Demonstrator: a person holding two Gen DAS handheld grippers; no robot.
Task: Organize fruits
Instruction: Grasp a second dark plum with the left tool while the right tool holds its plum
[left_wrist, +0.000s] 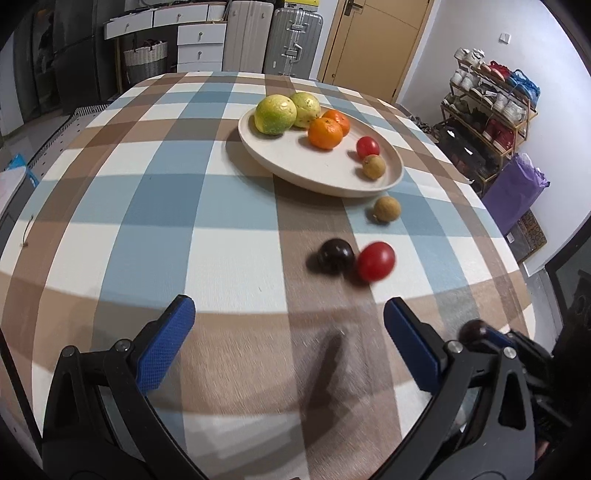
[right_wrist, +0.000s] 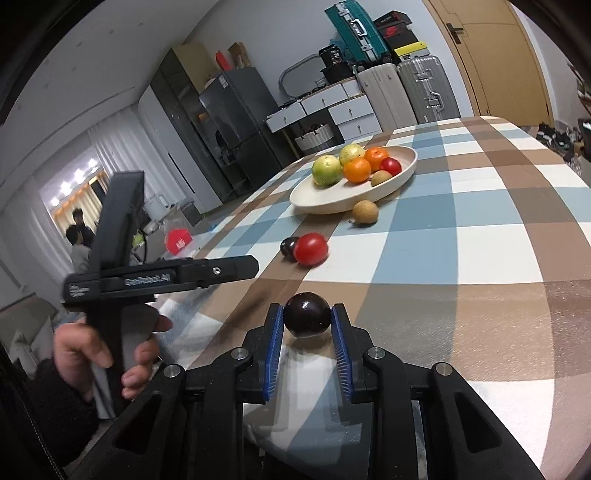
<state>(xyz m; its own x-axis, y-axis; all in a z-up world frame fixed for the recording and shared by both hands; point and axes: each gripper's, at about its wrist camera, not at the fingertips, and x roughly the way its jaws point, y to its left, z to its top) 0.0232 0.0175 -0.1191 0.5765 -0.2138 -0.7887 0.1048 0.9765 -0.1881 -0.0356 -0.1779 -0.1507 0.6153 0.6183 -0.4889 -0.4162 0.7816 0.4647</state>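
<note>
At the far left of the right wrist view there is a bright room behind pale curtains (right_wrist: 114, 147), and a hand (right_wrist: 99, 354) holds the black handle of the left claw (left_wrist: 288, 332). In the left wrist view the two blue pads of this claw stand wide apart, with nothing between them, over the table (left_wrist: 147, 206). The table carries a cloth in squares of blue, brown and white.

Behind the table, from left to right, stand a dark fridge (right_wrist: 236, 125), a woven basket (left_wrist: 145, 61), white drawers (left_wrist: 201, 44), grey suitcases (left_wrist: 293, 40) and a yellow-brown door (left_wrist: 376, 40). At the far right a shoe rack (left_wrist: 487, 110) stands by the white wall, with a purple bag (left_wrist: 517, 188) beside it.

On the cloth lies an oval cream plate (left_wrist: 295, 166). It holds two green-yellow fruits (left_wrist: 275, 114), two oranges (left_wrist: 325, 133), one small red fruit (left_wrist: 368, 147) and one small brown fruit (left_wrist: 373, 167). Just outside the rim of the plate lies a second brown fruit (left_wrist: 386, 209). Nearer to the camera, a dark plum (left_wrist: 335, 256) and a red tomato (left_wrist: 376, 260) lie touching each other.

The right claw (right_wrist: 307, 325) is clamped on another dark plum (right_wrist: 307, 319), held above the cloth near the table edge, well apart from the plate.
</note>
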